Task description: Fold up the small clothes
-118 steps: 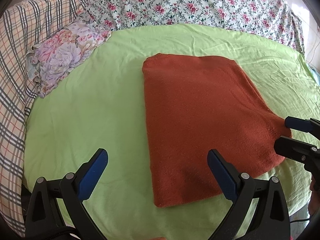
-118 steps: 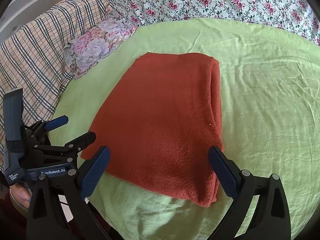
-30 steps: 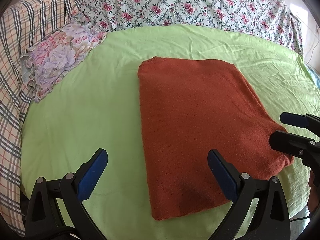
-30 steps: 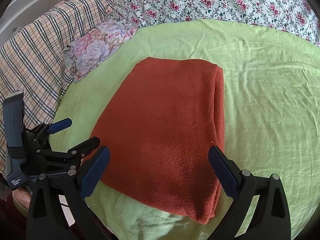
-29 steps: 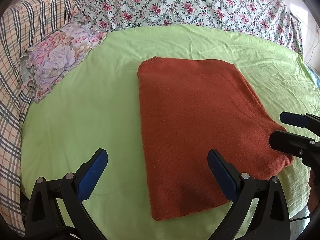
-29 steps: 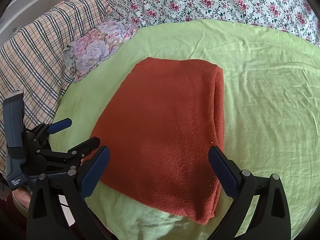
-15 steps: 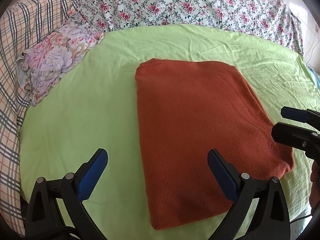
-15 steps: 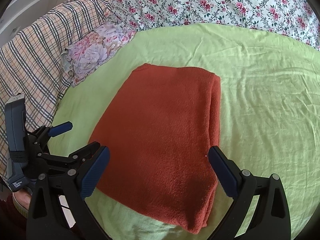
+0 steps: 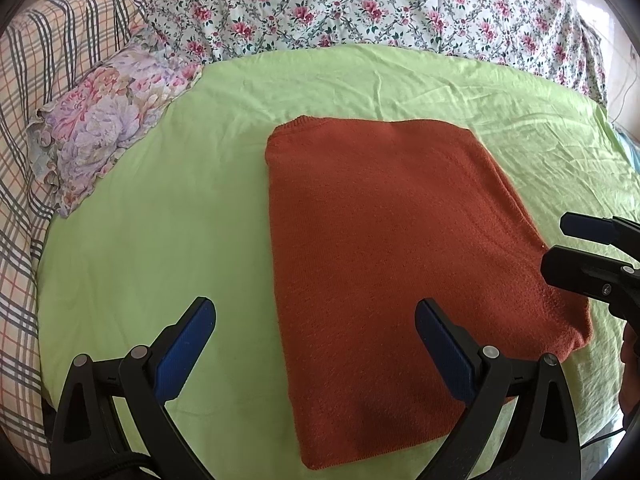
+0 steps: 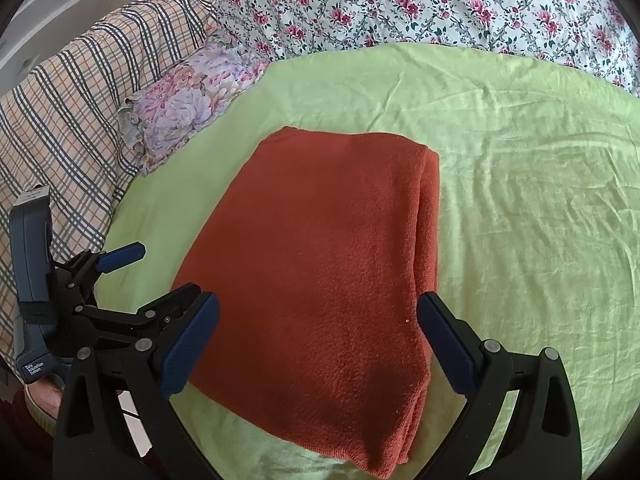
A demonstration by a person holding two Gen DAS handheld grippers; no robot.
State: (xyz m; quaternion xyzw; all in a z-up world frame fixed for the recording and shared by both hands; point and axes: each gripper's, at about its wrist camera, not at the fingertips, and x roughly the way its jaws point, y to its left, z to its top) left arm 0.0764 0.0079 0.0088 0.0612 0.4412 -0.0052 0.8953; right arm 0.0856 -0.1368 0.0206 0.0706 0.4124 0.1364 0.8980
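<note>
Neatly squared off, the rust-orange knitted garment (image 9: 384, 272) lies folded into a flat rectangle in the middle of the lime-green bedsheet (image 9: 168, 216), its thick stacked edge running down the right side in the right wrist view, where several layers show one on top of another. We hold the left gripper (image 9: 316, 344) low over the near left part of the fold with its blue-padded fingers spread wide: one pad hangs above bare sheet, the other above the orange knit, and nothing is caught between them. We keep the right gripper (image 10: 320, 328) likewise parted over the near end of the garment, its two pads straddling almost the full width of the fold and gripping nothing. Each tool appears at the edge of the other's camera, just beside the cloth; whether either touches it we cannot tell. Beyond the sheet, a pale floral pillow (image 9: 108, 120) rests against a plaid blanket (image 10: 68, 108), and a rose-patterned quilt (image 9: 360, 8) spans the far side of the bed.
</note>
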